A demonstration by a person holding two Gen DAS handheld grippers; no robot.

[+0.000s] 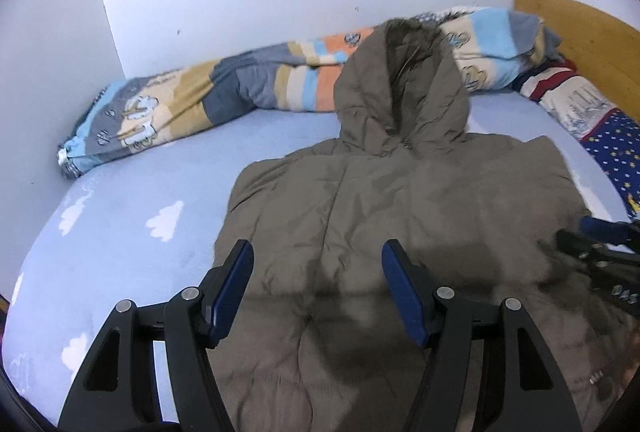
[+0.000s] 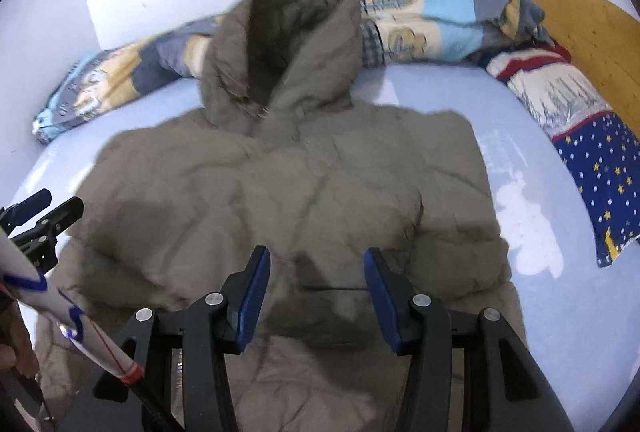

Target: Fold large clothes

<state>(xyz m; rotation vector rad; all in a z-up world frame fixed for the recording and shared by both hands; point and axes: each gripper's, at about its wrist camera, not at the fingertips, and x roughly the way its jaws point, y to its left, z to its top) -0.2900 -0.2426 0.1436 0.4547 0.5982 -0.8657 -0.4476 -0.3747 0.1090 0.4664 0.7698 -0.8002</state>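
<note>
A hooded coat lay spread on the bed, both grippers empty above it.

The grey-brown coat (image 1: 360,216) lay flat on the light blue bed (image 1: 132,232), its hood (image 2: 280,44) at the far side against a rolled striped blanket (image 1: 208,92). The left gripper (image 1: 318,292) and the right gripper (image 2: 316,296) hung over its near part, jaws apart, gripping nothing. A starry pillow (image 2: 600,184) lay on the right.
</note>
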